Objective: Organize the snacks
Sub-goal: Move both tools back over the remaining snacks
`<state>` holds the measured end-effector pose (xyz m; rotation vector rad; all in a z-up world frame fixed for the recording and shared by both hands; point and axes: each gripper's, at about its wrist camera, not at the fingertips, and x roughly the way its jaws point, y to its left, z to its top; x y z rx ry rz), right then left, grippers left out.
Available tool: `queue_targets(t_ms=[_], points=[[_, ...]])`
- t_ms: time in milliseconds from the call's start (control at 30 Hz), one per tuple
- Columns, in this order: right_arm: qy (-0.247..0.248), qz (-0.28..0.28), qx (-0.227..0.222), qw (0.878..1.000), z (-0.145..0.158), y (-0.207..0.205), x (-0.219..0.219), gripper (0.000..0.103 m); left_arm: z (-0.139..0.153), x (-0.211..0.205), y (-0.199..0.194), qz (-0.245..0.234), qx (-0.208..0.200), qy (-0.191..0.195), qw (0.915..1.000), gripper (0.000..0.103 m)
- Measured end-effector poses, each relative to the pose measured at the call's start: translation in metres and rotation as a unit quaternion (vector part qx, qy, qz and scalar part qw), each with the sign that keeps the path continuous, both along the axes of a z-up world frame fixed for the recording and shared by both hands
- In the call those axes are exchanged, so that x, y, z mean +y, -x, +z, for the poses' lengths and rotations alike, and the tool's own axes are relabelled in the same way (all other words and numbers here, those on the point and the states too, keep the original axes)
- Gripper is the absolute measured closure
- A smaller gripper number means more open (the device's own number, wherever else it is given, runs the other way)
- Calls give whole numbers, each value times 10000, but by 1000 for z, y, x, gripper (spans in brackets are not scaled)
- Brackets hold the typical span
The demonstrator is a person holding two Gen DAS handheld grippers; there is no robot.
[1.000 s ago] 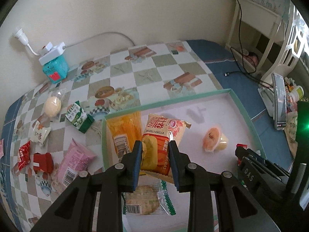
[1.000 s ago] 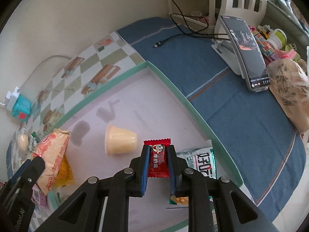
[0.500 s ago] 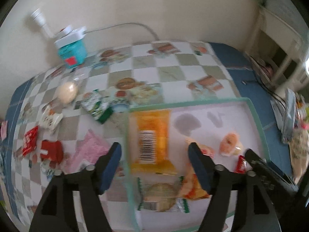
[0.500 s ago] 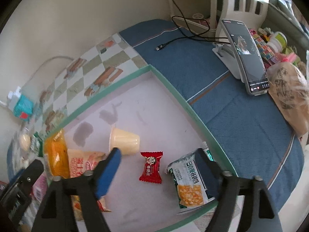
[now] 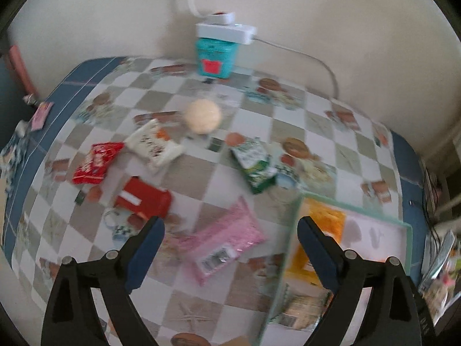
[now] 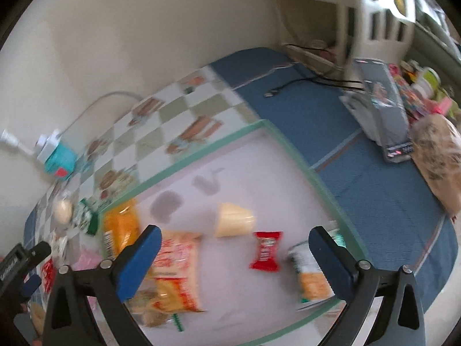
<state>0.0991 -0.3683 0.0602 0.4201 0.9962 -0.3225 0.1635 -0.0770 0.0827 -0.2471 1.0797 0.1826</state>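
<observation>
Left claw (image 5: pixel 230 242): spread wide, empty, above a crinkly pink packet (image 5: pixel 223 243) on the checked tablecloth (image 5: pixel 201 178), beside the tray's (image 5: pixel 291 248) left rim. Beyond: red box (image 5: pixel 142 200), red wrapper (image 5: pixel 96 163), white pouch (image 5: pixel 154 144), green pouch (image 5: pixel 255 164), round pale bun (image 5: pixel 203 116).

Right claw (image 6: pixel 234 255): likewise released, over the tray interior. Seen only here: glossy red candy (image 6: pixel 265 250), tapered yellow jelly cup (image 6: pixel 234 224), orange-printed bag (image 6: pixel 175 271), corn-print pouch (image 6: pixel 309 276) at the right rim.

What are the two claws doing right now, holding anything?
Left gripper: open, holding nothing, above the pink packet.
Right gripper: open, holding nothing, above the tray.
</observation>
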Motion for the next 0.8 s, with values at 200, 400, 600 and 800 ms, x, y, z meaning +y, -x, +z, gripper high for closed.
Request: queue_targets(t_ms=[200,400,600,800], points=[[289,610,76,9977,6,-15,55,0,0,28,1,325,10,-100,9994,9],[368,1145,66,9927,8,-23,104,0,5,67,5,724,-32,-312,9969,9],[356,1493,81,9881,7,-27,141,0,5,110,12,1163,23,-362,9925,9],[404,1777,110,9832,5,-28,173,0,5,148,23,1537,46,-365,9874,9]])
